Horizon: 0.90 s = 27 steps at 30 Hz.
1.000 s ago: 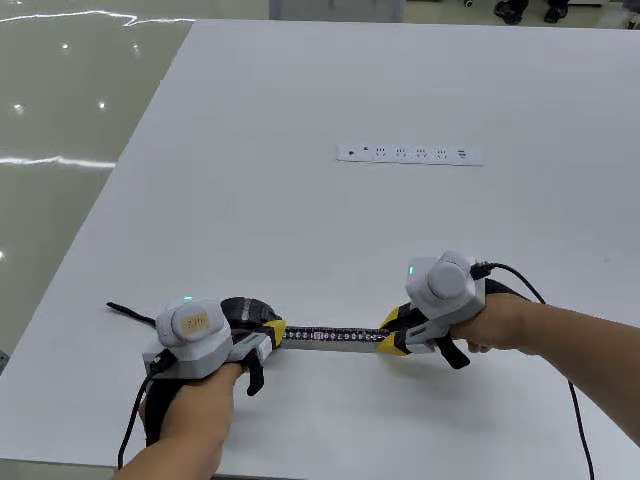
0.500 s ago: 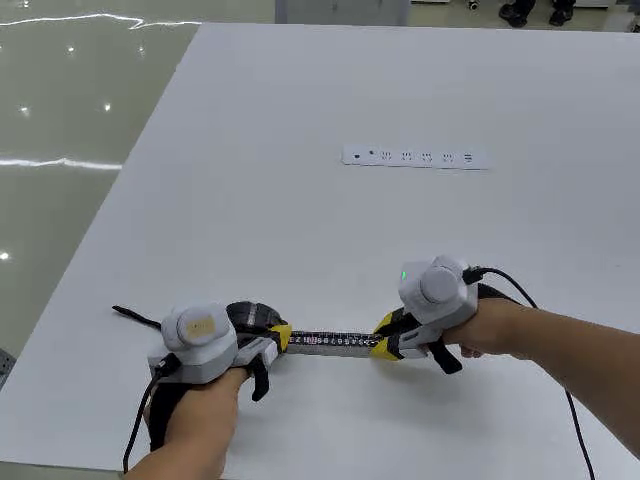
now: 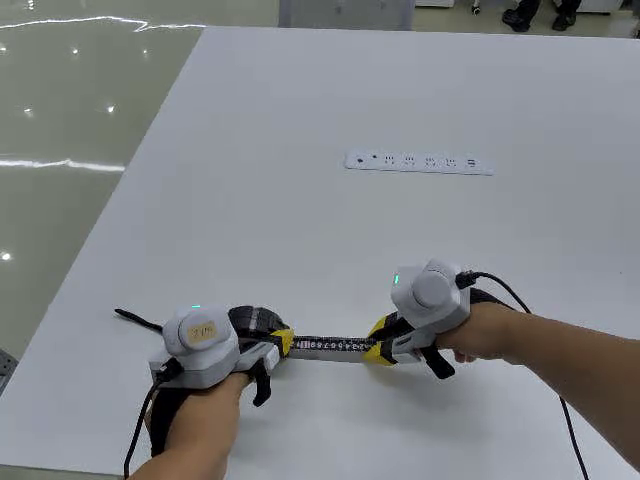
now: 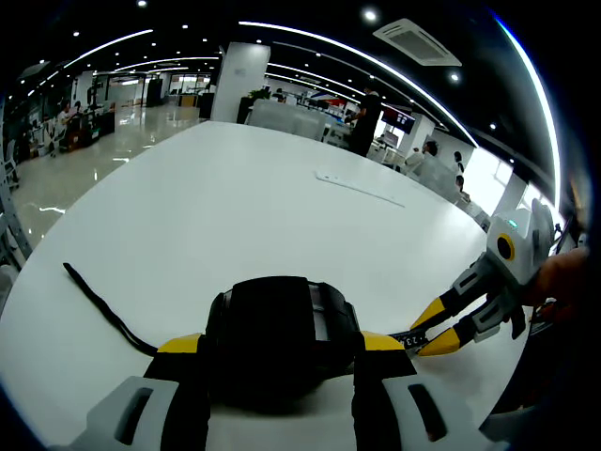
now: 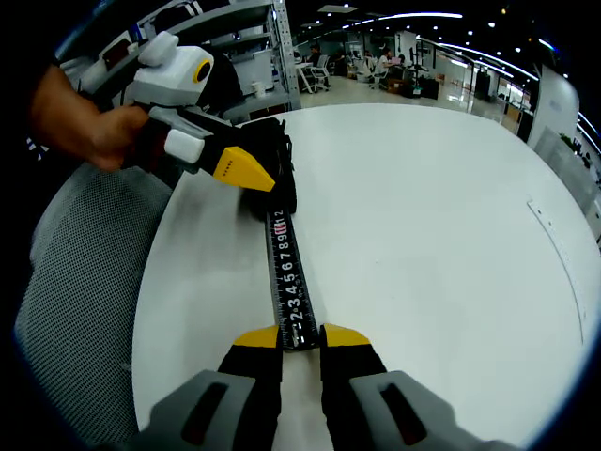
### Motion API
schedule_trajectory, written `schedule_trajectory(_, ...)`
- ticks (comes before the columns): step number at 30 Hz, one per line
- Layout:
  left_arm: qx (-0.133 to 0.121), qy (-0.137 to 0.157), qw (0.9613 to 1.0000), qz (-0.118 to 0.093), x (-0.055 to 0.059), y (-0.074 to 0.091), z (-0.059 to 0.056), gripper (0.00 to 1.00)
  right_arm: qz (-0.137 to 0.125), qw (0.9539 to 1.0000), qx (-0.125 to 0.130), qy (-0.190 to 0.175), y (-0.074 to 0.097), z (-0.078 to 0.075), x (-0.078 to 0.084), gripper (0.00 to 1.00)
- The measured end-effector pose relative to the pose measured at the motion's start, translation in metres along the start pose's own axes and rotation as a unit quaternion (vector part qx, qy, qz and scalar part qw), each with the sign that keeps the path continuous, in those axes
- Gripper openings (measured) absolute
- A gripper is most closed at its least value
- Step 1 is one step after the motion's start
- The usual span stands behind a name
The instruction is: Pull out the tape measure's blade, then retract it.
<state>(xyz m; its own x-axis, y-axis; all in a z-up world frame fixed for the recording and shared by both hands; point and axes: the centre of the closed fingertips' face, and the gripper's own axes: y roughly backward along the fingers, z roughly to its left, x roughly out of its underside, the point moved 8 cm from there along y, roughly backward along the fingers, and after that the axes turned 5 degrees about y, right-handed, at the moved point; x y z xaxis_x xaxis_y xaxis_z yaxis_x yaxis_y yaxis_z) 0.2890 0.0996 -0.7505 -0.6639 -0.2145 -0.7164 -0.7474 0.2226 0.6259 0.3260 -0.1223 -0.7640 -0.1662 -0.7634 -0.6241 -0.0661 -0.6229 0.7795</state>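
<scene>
**Black tape measure [image 3: 255,322]: clamping at both ends, blade partly out**

Clamping the case [image 4: 282,319] with the left gripper [image 4: 282,343], yellow-tipped jaws standing wide apart at the case's full width and pressing on its two flanks. Pinching the free end of the blade [image 5: 286,268] with the right gripper [image 5: 300,336], jaws drawn in close, with just the blade's end between the yellow tips.

Pointing the two grippers at each other, near together and low over the front part of the white table [image 3: 300,120]. Gripping each by a hand in the head view: left hand [image 3: 200,410] at the bottom, right hand [image 3: 475,332] reaching in from the right.

Stretching a short run of blade straight between the two pairs of tips, printed face up. Reading, in the right gripper view, black numerals climbing from the pinched end toward the case, with red figures close to the case mouth.

Sitting on or just above the tabletop at the case; hard to tell whether touching. Trailing a thin black strap [image 4: 99,301] from the case away to the left across the table. Running a black cable [image 3: 520,300] back from the right gripper along the forearm.

Lying well apart, farther across the table: a flat white power strip [image 3: 418,161]. Shining beyond the table's left edge: a glossy floor [image 3: 60,120].
</scene>
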Motion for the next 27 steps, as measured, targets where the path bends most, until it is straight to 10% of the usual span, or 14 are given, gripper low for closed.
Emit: schedule_trajectory(27,-0.001,0.001,1.0000,-0.002,0.000,0.000,0.000,0.58,-0.012,0.9999,-0.006,-0.003,-0.019,0.001,-0.018,0.14)
